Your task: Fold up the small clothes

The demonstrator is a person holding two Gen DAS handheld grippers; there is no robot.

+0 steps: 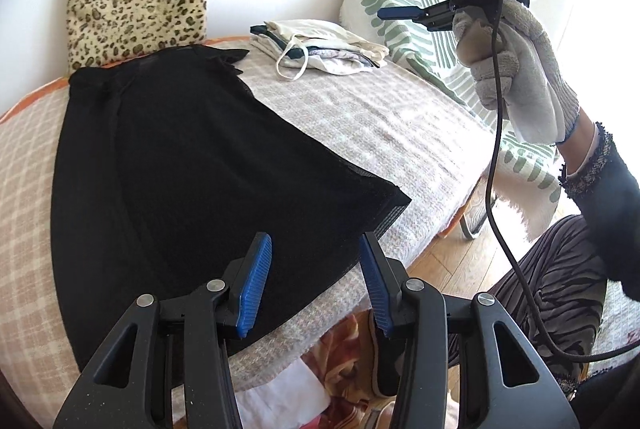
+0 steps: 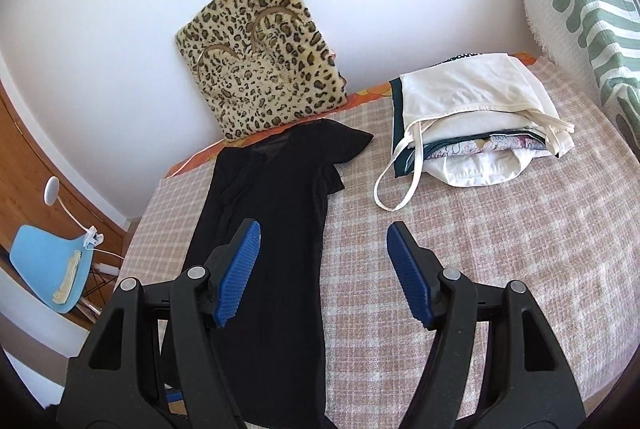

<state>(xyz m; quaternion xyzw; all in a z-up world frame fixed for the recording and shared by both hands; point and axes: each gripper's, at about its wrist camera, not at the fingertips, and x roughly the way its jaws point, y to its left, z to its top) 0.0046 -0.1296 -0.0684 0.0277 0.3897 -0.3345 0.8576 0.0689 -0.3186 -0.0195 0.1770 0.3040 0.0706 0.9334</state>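
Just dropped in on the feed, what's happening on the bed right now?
A person holding a gripper in each hand is folding small clothes. A black top lies spread out on the checked bed cover, not yet folded. Both the left gripper and the right gripper have their jaws open and hold nothing; the right one is raised above the bed. A pile of folded clothes sits toward the wall, beside a leopard-print cushion.

Black garment's hem behind claw
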